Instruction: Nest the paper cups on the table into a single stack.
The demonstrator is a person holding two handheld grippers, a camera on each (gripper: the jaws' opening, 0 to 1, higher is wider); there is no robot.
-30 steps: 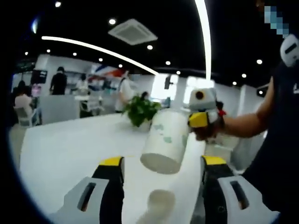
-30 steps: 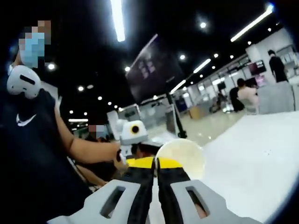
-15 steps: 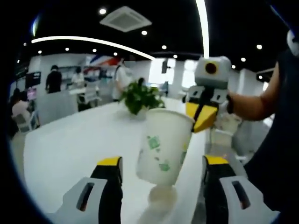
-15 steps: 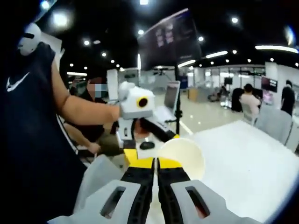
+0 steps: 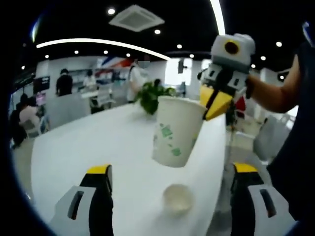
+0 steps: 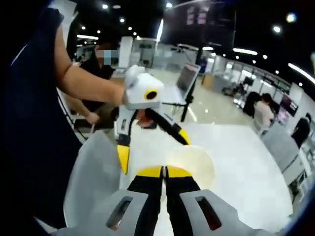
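My right gripper (image 5: 214, 107) comes in from the right, shut on the rim of a white paper cup (image 5: 176, 131) with green print. It holds the cup mouth-up and slightly tilted above the white table (image 5: 93, 147). A second cup (image 5: 177, 198) stands on the table just below it, between my left gripper's (image 5: 172, 169) widely open jaws. In the right gripper view, my right gripper (image 6: 165, 170) pinches the cup's rim (image 6: 193, 162), and the left gripper (image 6: 152, 147) hangs open beyond it, held by a person's hand.
A potted plant (image 5: 154, 95) stands at the table's far end. The table's edge runs close on the right (image 5: 224, 162). A screen on a stand (image 6: 190, 81) and a seated person (image 6: 98, 64) are beyond the table. More people and chairs sit in the background.
The right gripper has turned the held cup from tilted bottom-forward to nearly upright and raised it over the table cup. My left gripper's jaws have spread wider.
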